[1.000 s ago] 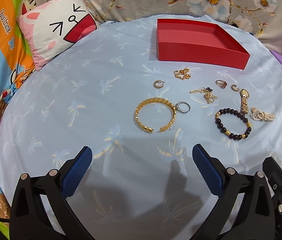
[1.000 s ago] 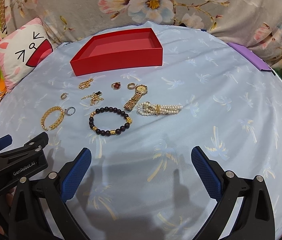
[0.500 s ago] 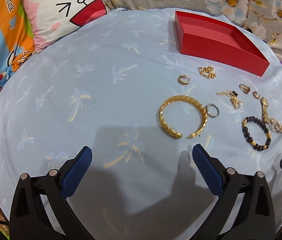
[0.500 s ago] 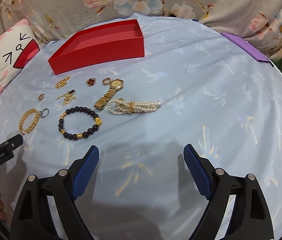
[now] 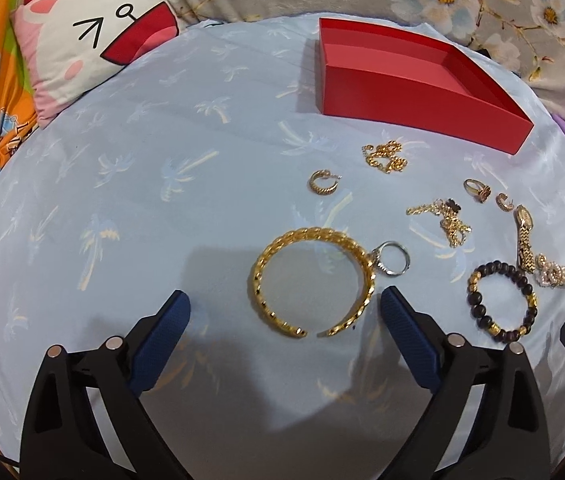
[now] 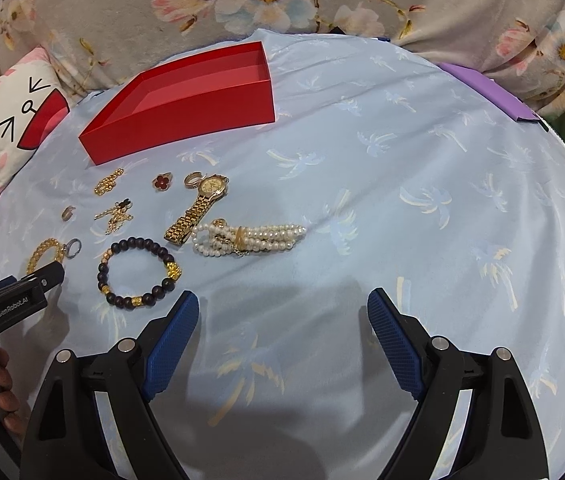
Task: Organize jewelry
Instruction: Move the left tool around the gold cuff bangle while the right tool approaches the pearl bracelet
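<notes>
While both claws gape empty, the gold cuff (image 5: 314, 282) lies flat, its gap facing the left claw (image 5: 285, 312).

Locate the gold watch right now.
In the right wrist view the gold watch lies left of centre on the blue cloth, in front of the red box, its band touching the pearl bracelet and just above the dark bead bracelet.

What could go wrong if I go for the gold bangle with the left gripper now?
1. The silver ring touches the gold bangle, so a pinch may drag or flick it away.
2. The left gripper, its jaws closing with nothing between them yet, may bunch the thin blue sheet and shift nearby pieces.
3. The right gripper hovers close to the beaded bracelet; both tools could collide.
</notes>
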Action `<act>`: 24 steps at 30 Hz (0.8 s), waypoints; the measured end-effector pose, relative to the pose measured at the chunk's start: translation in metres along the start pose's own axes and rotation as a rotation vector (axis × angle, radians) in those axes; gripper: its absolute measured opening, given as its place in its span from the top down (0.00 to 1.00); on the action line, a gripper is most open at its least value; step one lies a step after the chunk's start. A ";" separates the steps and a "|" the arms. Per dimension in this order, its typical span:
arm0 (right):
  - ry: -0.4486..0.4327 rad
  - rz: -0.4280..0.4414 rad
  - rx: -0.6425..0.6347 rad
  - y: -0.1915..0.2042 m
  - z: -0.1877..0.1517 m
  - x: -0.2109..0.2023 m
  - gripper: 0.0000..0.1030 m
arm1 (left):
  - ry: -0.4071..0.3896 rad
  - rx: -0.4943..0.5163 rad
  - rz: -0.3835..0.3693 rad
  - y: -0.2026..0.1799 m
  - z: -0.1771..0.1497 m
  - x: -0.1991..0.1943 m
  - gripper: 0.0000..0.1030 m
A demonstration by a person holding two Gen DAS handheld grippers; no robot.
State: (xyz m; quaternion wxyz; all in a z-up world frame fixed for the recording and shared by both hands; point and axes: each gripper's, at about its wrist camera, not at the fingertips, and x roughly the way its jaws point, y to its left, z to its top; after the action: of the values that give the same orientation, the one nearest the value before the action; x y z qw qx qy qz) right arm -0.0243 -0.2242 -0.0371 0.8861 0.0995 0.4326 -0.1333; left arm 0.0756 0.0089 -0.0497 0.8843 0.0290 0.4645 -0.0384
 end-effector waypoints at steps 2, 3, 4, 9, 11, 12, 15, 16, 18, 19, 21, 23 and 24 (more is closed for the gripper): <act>0.000 0.003 0.002 -0.001 0.003 0.003 0.18 | -0.004 0.001 -0.002 -0.001 0.002 0.000 0.17; -0.001 0.005 0.002 -0.001 0.005 0.004 0.18 | -0.005 0.000 -0.003 -0.001 0.004 0.000 0.20; -0.003 0.009 0.002 -0.001 0.007 0.005 0.18 | -0.007 0.002 -0.005 -0.001 0.004 0.000 0.21; -0.010 0.039 -0.013 -0.002 0.019 0.010 0.22 | -0.016 0.016 -0.026 -0.001 0.005 -0.004 0.43; -0.015 0.049 -0.028 -0.001 0.025 0.013 0.22 | -0.012 0.014 -0.041 -0.001 0.006 -0.005 0.45; -0.016 0.055 -0.038 -0.001 0.027 0.013 0.22 | -0.011 0.013 -0.048 0.000 0.006 -0.005 0.45; -0.020 0.074 -0.070 0.001 0.035 0.016 0.22 | -0.008 0.012 -0.058 0.002 0.006 -0.006 0.45; -0.021 0.072 -0.084 0.003 0.036 0.018 0.22 | -0.006 0.010 -0.060 0.002 0.005 -0.006 0.45; -0.023 0.073 -0.106 0.005 0.038 0.020 0.22 | -0.004 0.003 -0.068 0.004 0.005 -0.008 0.45; -0.020 0.073 -0.118 0.005 0.039 0.023 0.22 | -0.003 0.003 -0.068 0.004 0.004 -0.008 0.45; -0.010 0.087 -0.131 0.005 0.039 0.027 0.22 | -0.004 0.001 -0.069 0.005 0.003 -0.010 0.45; 0.011 0.108 -0.136 0.004 0.038 0.032 0.25 | -0.004 -0.003 -0.070 0.006 0.002 -0.012 0.45; 0.022 0.118 -0.135 0.003 0.037 0.035 0.26 | -0.002 -0.007 -0.068 0.007 0.001 -0.012 0.45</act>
State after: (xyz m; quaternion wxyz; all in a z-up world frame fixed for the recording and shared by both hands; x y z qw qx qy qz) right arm 0.0246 -0.2377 -0.0419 0.8923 0.0663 0.4437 -0.0505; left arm 0.0704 0.0167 -0.0390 0.8830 0.0100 0.4645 -0.0669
